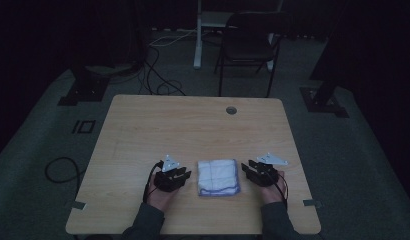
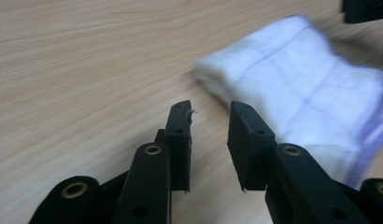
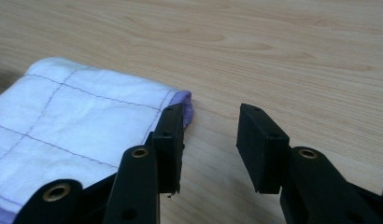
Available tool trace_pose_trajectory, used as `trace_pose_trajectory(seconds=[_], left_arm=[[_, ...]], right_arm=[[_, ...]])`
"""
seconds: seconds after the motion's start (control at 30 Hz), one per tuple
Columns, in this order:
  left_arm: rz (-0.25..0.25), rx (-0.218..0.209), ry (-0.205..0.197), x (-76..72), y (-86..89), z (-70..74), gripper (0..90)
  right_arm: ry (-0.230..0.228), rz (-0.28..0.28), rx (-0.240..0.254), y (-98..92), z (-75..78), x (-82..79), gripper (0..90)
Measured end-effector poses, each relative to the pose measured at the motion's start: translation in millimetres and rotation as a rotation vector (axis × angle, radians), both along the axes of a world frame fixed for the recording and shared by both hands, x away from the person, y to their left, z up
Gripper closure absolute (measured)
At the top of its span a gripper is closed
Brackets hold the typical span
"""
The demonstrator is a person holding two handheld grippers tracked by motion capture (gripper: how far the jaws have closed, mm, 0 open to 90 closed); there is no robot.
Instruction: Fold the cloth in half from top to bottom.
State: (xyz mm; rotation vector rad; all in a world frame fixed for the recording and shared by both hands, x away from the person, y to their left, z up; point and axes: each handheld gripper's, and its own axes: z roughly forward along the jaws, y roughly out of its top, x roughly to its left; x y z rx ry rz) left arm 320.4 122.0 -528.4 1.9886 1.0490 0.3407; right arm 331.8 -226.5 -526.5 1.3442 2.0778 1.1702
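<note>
Item: one folded white cloth with thin purple grid lines and a purple hem [image 1: 218,176], lying flat near the front edge of the light wood-grain bench [image 1: 193,125], between the two hand-held tools. Left tool [image 1: 185,174]: set just beside the cloth's left edge, jaws spread with nothing between them; in the left gripper view [image 2: 209,140] bare bench is seen in the gap and the cloth lies off to one side. Right tool [image 1: 247,167]: set just beside the cloth's right edge, jaws spread and empty; in the right gripper view [image 3: 210,140] one jaw is placed at the purple-hemmed corner [image 3: 187,105], whether touching cannot be told. Risks, as judged: if a jaw is closed on the top layer alone, the fold may be pulled open; if the tools are drawn unevenly, the stack may be skewed or dragged toward the front edge and off it. Surroundings: a round grommet hole [image 1: 231,110] at the far side of the bench, well apart; a dark folding chair [image 1: 248,45], a white post [image 1: 198,35] and loose cables [image 1: 158,80] on the grey floor beyond. Nothing is found between the tools and the cloth.
</note>
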Motion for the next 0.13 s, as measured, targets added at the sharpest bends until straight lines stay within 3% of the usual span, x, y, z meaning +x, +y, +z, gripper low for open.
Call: trace_pose_trajectory(seconds=[0.13], left_arm=[[0.026,0.022,0.002,5.6,11.9,-1.1,69.2]], right_arm=[[0.007,-0.002,-0.002,-0.9,-1.9,3.2,61.6]])
